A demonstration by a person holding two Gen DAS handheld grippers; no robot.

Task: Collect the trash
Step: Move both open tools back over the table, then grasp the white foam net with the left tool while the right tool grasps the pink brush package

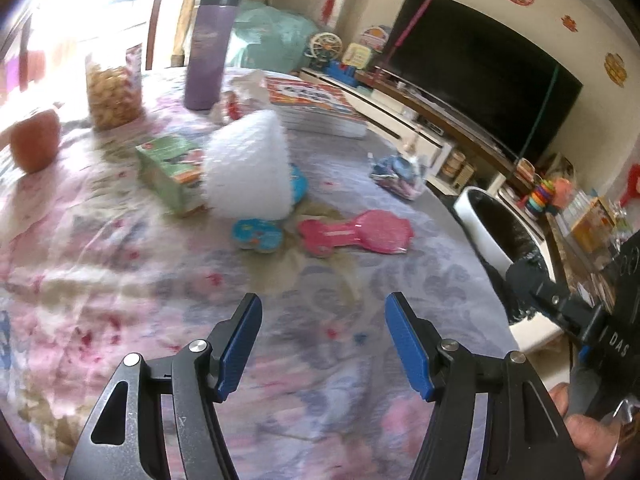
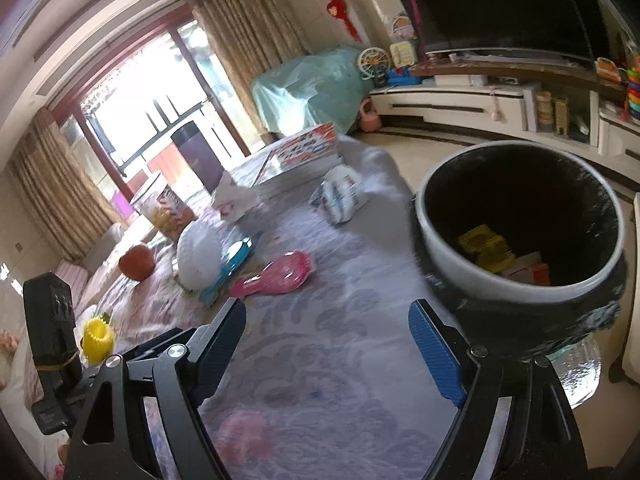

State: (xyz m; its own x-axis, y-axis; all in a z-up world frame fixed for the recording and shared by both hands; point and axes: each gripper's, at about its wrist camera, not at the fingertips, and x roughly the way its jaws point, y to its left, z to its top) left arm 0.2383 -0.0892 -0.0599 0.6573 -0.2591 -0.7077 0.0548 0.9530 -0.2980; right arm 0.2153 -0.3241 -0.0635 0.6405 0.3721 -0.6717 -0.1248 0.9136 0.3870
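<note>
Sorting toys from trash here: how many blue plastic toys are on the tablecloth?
2: one blue toy lies left of the pink toy; another blue toy is partly behind the white foam sleeve. More could be hidden.

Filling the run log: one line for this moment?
left gripper open, empty | right gripper open, empty | bin holds scraps | wrapper on table

The bin (image 2: pixel 520 224) stands right of the table (image 2: pixel 320 340); wrappers (image 2: pixel 488 248) lie in it.

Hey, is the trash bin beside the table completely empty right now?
No, the trash bin already holds a yellow wrapper and some orange and white packaging at its bottom.
</note>
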